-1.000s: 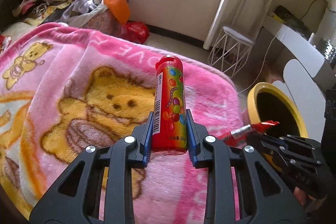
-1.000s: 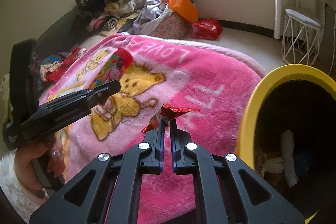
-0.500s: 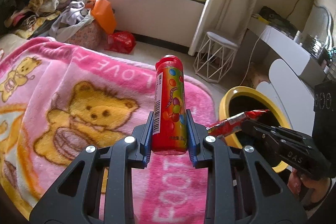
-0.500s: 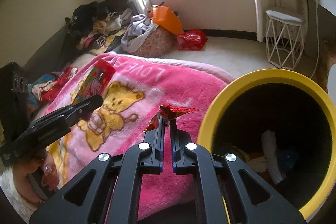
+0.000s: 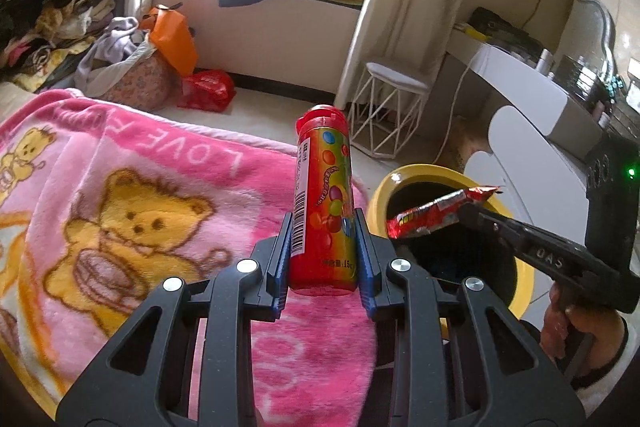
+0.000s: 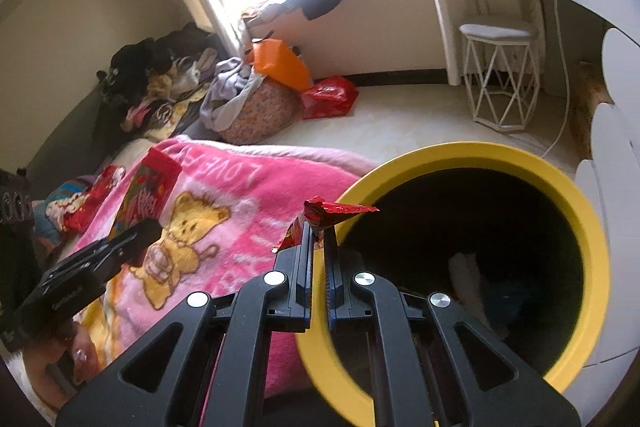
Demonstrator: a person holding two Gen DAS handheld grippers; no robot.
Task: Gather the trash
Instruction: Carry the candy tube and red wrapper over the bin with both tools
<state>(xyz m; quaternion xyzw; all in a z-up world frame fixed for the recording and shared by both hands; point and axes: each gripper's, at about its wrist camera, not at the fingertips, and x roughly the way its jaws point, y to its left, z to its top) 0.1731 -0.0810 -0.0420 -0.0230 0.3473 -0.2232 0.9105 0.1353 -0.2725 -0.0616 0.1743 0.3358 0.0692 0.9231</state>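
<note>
Over the pink bear blanket [image 5: 120, 211] on the bed, your left claw [image 5: 322, 259] clamps an upright candy tube [image 5: 324, 203], beside the yellow bin [image 5: 378, 193]. From your right wrist, that bin's rim [image 6: 592, 223] fills the view, and your right claw [image 6: 318, 259] pinches a red wrapper [image 6: 336, 213] at its near edge.

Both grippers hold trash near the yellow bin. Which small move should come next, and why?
Probably open the right gripper: its red wrapper already hangs over the yellow bin mouth, while the left gripper holds its candy tube over the pink blanket.
</note>
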